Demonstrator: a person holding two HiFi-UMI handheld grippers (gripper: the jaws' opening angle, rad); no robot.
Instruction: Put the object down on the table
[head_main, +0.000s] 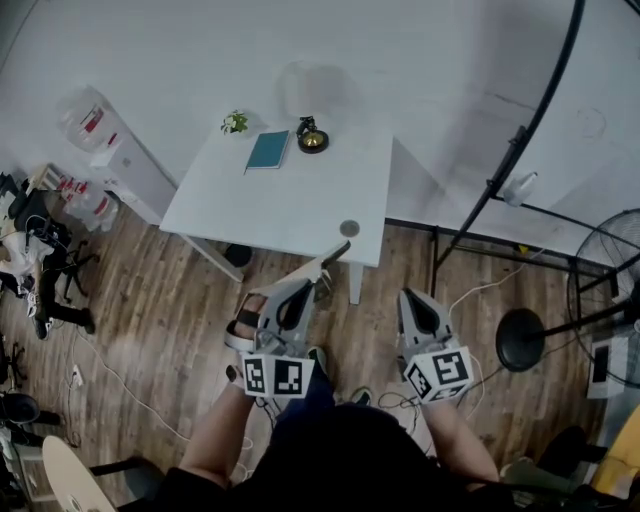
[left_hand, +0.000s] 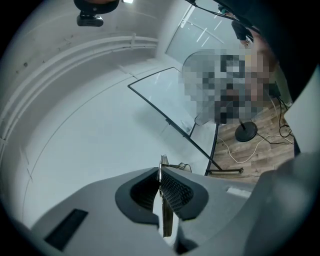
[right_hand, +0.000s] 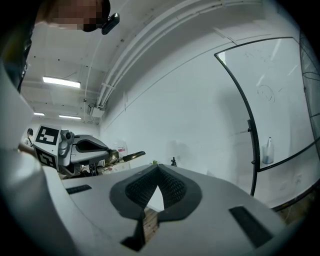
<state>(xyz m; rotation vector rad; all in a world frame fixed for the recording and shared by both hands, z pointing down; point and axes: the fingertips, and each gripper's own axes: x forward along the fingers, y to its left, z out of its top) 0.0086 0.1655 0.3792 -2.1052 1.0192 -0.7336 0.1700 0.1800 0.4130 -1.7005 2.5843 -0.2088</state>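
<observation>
Left gripper (head_main: 316, 277) is clamping a thin flat object (head_main: 337, 255), edge-on so it's hard to identify, and it's hovering by the table's (head_main: 270, 205) near edge. Right gripper (head_main: 411, 298) is sitting closed, empty.

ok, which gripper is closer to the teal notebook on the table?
Left. The left gripper, shut on a thin flat object, is before the table, roughly in line with the teal notebook. The right gripper is farther right, past the table's corner.
</observation>
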